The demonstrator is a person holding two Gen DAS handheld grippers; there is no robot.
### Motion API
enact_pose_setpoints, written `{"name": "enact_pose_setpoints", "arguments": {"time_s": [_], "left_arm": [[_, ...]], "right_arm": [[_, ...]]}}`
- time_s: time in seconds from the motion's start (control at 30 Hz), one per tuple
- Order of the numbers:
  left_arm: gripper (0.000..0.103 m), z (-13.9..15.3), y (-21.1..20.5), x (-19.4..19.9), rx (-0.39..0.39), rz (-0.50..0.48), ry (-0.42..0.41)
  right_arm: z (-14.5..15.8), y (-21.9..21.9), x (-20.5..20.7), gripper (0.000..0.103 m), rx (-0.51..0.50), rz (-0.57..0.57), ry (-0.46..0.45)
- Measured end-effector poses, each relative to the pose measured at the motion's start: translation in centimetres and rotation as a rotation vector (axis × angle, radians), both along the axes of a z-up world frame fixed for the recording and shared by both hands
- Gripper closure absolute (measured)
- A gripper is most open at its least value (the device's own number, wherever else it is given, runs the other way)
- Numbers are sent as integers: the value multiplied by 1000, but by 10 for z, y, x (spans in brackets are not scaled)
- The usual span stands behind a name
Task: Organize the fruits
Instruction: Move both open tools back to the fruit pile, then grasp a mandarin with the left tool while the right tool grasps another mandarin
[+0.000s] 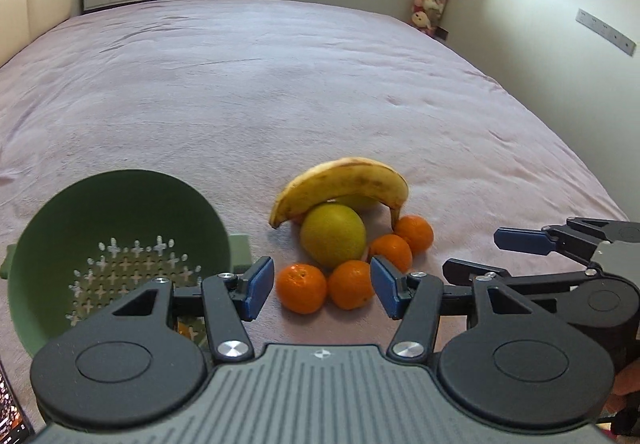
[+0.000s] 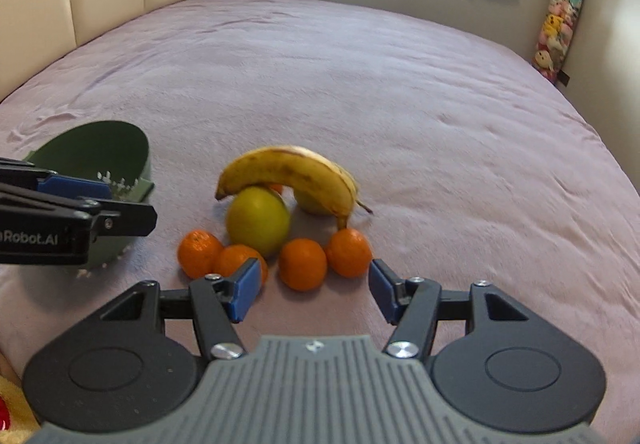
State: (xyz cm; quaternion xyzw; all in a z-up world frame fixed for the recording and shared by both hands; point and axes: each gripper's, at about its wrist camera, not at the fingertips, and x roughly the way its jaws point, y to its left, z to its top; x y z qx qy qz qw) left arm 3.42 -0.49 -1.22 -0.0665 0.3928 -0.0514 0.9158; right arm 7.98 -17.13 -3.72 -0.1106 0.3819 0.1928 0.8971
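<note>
Orange mandarins (image 2: 303, 264) sit just ahead of the right gripper (image 2: 310, 294) fingers, banana (image 2: 288, 172) balanced on top behind them. Both grippers' fingers are parted, holding nothing. Green colander (image 1: 116, 228) sits beyond the left gripper (image 1: 322, 290). Bump the pile and the banana probably slides off across the bed (image 2: 360, 84).

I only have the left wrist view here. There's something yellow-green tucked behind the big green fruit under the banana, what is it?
Observer: From the right wrist view, a second yellow-green fruit sits under the banana, behind the big green one.
Operator: Is anything else hidden back there?
Observer: Yes, a sliver of another orange fruit shows between the two green ones, beneath the banana.
Operator: My right gripper is side-on here. Is it holding anything?
Observer: No. The right gripper is open and empty, short of the nearest tangerine.
</note>
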Motion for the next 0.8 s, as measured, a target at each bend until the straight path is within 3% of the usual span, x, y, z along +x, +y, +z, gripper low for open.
{"name": "enact_pose_setpoints", "arguments": {"time_s": [0.5, 0.8], "left_arm": [[44, -29, -24, 17, 48, -87, 50], [45, -51, -37, 27, 136, -121, 84]], "right_arm": [[-25, -13, 19, 47, 26, -8, 66], [-37, -9, 33, 57, 54, 11, 108]]}}
